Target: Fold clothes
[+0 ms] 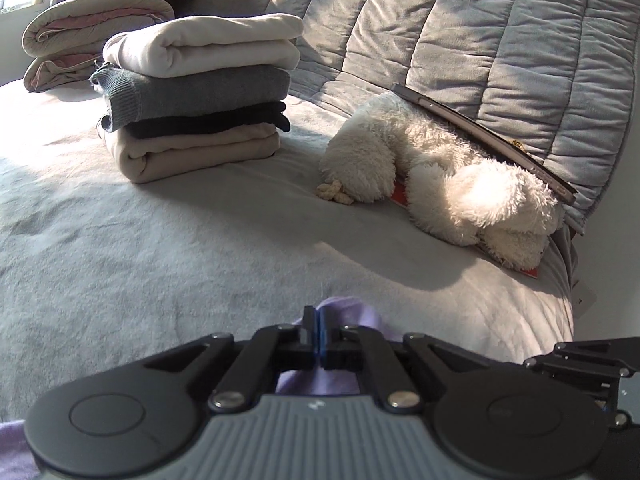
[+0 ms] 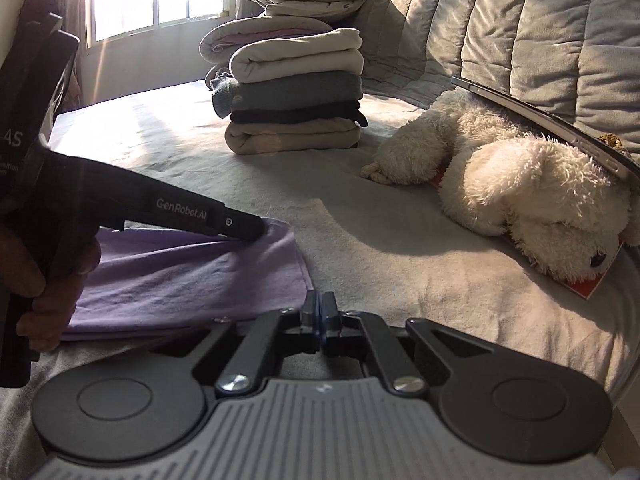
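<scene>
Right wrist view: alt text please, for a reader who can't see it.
The left gripper pinches a lilac garment on the bed, and the right gripper is shut at its near corner. Behind are a stack of folded clothes and a white plush dog.

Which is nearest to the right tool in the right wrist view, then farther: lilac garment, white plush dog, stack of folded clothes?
1. Lilac cotton garment, just left of the right tool.
2. Fluffy white plush dog, ahead to the right.
3. Stack of folded clothes, farthest, ahead on the bed.
</scene>
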`<state>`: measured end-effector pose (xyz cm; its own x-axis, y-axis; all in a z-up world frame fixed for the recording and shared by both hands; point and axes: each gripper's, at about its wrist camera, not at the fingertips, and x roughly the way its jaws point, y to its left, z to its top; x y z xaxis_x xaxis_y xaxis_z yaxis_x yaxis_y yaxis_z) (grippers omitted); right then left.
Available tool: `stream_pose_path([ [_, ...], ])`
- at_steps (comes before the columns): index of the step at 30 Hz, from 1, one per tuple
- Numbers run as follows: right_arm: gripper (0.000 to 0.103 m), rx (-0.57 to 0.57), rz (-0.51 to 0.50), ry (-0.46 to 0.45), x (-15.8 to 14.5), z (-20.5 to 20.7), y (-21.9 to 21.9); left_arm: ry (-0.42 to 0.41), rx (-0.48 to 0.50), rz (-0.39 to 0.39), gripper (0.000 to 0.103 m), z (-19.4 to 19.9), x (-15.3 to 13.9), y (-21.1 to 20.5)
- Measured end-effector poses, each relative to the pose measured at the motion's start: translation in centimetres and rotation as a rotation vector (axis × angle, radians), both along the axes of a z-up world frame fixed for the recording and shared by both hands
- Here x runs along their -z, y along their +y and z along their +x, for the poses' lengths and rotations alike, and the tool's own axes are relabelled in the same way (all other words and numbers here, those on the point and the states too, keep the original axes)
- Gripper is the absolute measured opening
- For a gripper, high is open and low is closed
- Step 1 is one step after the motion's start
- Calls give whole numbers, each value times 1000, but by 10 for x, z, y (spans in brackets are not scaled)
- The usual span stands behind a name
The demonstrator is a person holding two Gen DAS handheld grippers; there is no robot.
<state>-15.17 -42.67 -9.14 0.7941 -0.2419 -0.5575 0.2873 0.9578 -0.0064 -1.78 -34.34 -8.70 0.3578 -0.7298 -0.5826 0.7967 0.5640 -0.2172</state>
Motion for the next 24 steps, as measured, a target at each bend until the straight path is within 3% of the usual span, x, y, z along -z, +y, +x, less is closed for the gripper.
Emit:
stream_pose_path([
  [3,1,10,-17,-1,-1,1,2,9,-18,-29,15,-2,-3,4],
  [4,10,14,-21,-5,-2,2,3,7,-24,-37,28,-3,-6,7],
  [5,14,19,-25,-9,-3,2,4,2,-31,-44,35,-4,-9,10],
  [10,15,2,-30,-37,-9,5,12,-23,-85,-67,42,-8,-28,41],
  [15,15,-37,-13,-42,-12,12,25,-54,-178,-65,42,-9,-43,93],
  [24,16,-116,9,-38,-15,32,60,-52,-344,-72,48,-2,-49,186],
])
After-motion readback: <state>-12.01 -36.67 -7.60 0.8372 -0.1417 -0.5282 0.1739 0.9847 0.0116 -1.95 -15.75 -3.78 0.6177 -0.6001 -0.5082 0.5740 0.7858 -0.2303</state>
